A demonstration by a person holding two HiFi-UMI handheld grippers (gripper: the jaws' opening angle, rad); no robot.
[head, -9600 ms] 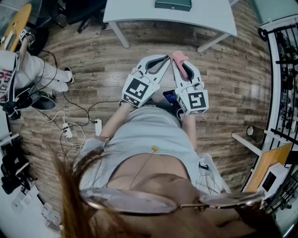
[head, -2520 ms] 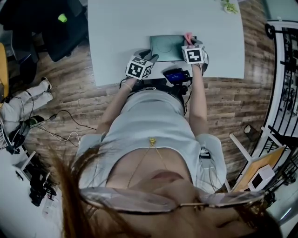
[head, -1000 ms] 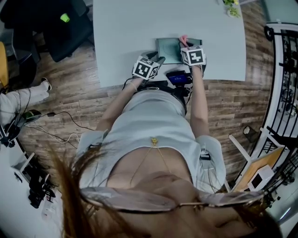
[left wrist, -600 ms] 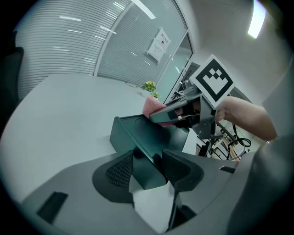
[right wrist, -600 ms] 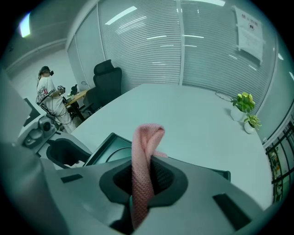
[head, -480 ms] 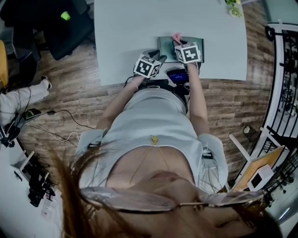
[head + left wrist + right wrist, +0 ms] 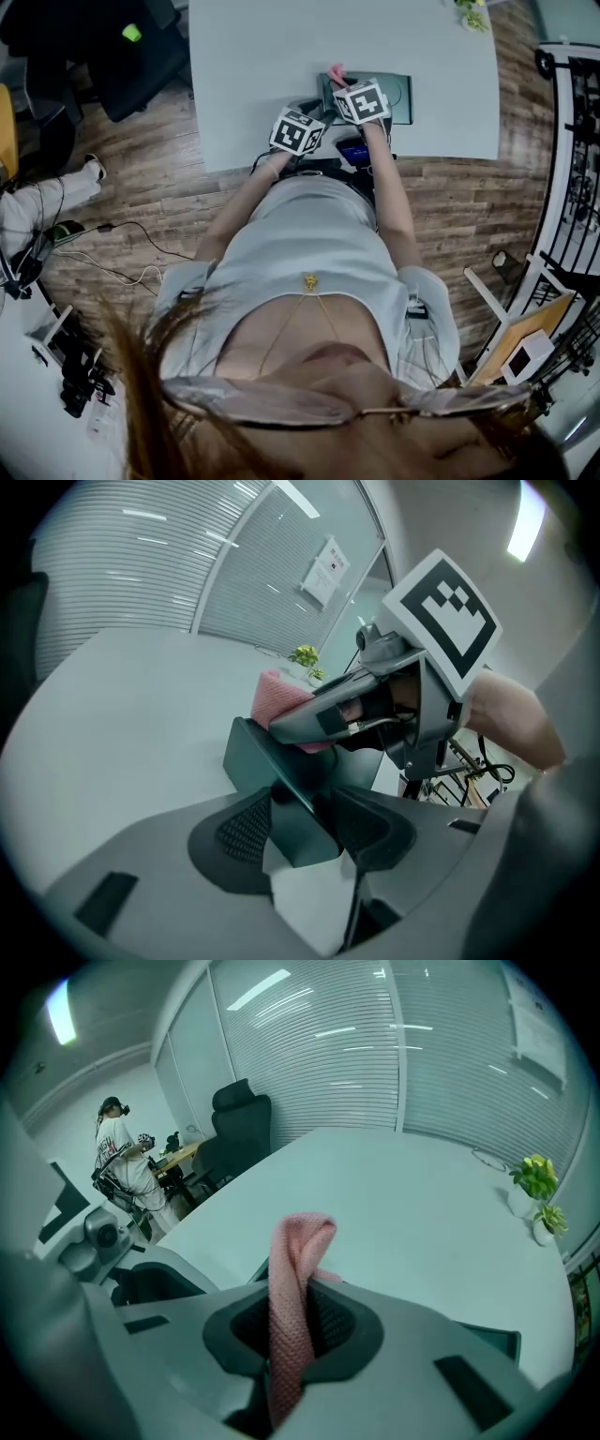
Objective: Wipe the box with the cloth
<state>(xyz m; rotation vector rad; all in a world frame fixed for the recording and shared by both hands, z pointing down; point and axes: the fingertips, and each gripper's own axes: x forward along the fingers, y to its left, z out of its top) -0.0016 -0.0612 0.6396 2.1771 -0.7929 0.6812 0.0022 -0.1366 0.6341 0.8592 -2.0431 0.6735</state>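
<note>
A flat dark green box (image 7: 396, 97) lies near the front edge of the pale grey table (image 7: 262, 56). My left gripper (image 7: 317, 112) is shut on the box's near left corner; in the left gripper view the box (image 7: 274, 782) sits pinched between both pads of the left gripper (image 7: 300, 816). My right gripper (image 7: 337, 84) is shut on a folded pink cloth (image 7: 335, 74) and holds it over the left end of the box lid. In the right gripper view the cloth (image 7: 292, 1279) stands up between the jaws of the right gripper (image 7: 298, 1324). The left gripper view shows the cloth (image 7: 279, 694) on the lid.
A small potted plant (image 7: 472, 11) stands at the table's far right. A black office chair (image 7: 131, 47) is on the left past the table. A person (image 7: 122, 1162) stands further off. Cables (image 7: 122, 234) lie on the wooden floor and a metal rack (image 7: 572, 141) lines the right.
The right gripper has slid left across the box lid with the pink cloth in it. The left gripper has kept still on the box corner.
</note>
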